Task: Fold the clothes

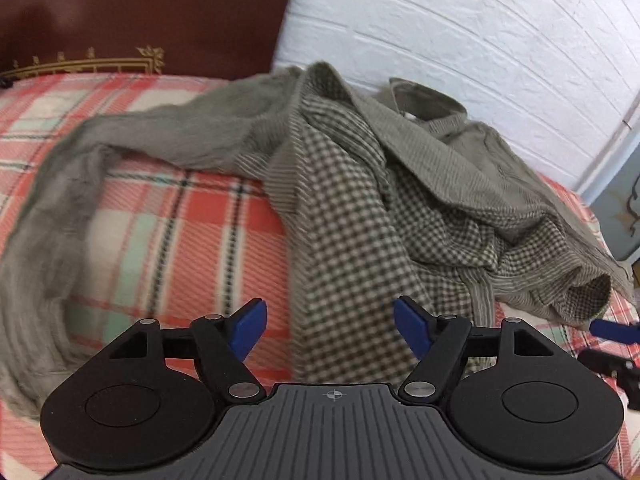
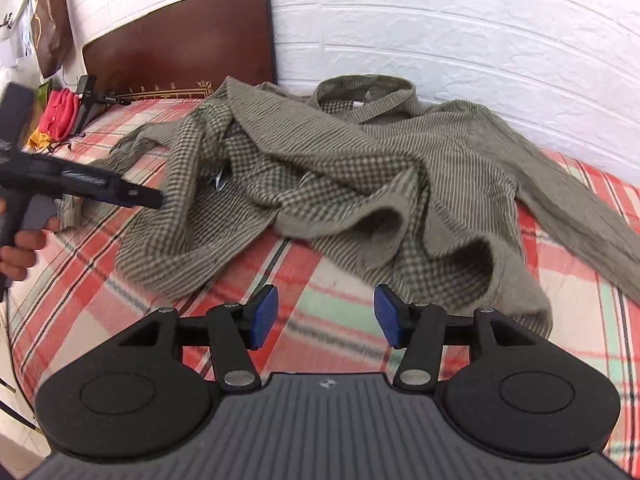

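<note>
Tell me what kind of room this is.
Most likely a bedroom. A bed with a plaid blanket stands against a white brick wall, with a dark brown headboard at one end. A crumpled grey-green shirt lies on the blanket.

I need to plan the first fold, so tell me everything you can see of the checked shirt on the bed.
The checked shirt is grey-green woven cloth, finely striped outside with a small check on the inner face. It lies crumpled and unfolded on the plaid bedsheet, collar toward the white brick wall, front flaps thrown open and bunched. One long sleeve stretches to the right in the right wrist view, the other trails toward the headboard side. Neither gripper touches it.
</note>
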Tool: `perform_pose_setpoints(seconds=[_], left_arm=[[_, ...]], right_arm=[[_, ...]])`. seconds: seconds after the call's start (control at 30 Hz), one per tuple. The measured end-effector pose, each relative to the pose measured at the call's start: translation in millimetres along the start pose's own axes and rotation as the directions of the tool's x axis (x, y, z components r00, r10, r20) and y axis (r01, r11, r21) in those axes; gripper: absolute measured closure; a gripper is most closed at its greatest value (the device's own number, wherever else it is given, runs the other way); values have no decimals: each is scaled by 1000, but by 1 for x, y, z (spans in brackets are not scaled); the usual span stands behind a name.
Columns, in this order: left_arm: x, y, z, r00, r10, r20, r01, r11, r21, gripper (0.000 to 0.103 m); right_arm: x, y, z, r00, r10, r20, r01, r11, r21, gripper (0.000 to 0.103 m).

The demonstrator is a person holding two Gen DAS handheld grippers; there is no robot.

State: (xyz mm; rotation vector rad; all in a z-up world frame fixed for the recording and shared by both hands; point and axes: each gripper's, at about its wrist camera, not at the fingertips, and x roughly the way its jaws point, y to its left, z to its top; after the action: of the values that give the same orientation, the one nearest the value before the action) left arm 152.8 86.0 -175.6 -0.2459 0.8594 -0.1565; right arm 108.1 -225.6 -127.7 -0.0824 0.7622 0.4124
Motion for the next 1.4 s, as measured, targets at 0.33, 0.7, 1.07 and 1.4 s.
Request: perform_pose_setpoints(seconds=[0.33, 0.7, 1.07, 1.4], left_arm=[[-24, -5, -3, 995, -79, 57, 84, 991, -105, 103], [-87, 4, -36, 991, -12, 131, 31, 989, -146, 103], [-95, 10, -44, 993, -11, 119, 32, 984, -174, 103], [-123, -4, -76, 997, -29, 69, 37, 992, -123, 103]], right_arm=[[21, 14, -10, 965, 260, -11, -252, 943, 220, 44], [78, 43, -15, 899, 436, 31, -413, 825, 386, 42], [92, 35, -6, 828, 551, 103, -536, 725, 433, 102], [-7, 2, -9, 786, 589, 186, -616, 726, 305, 103]])
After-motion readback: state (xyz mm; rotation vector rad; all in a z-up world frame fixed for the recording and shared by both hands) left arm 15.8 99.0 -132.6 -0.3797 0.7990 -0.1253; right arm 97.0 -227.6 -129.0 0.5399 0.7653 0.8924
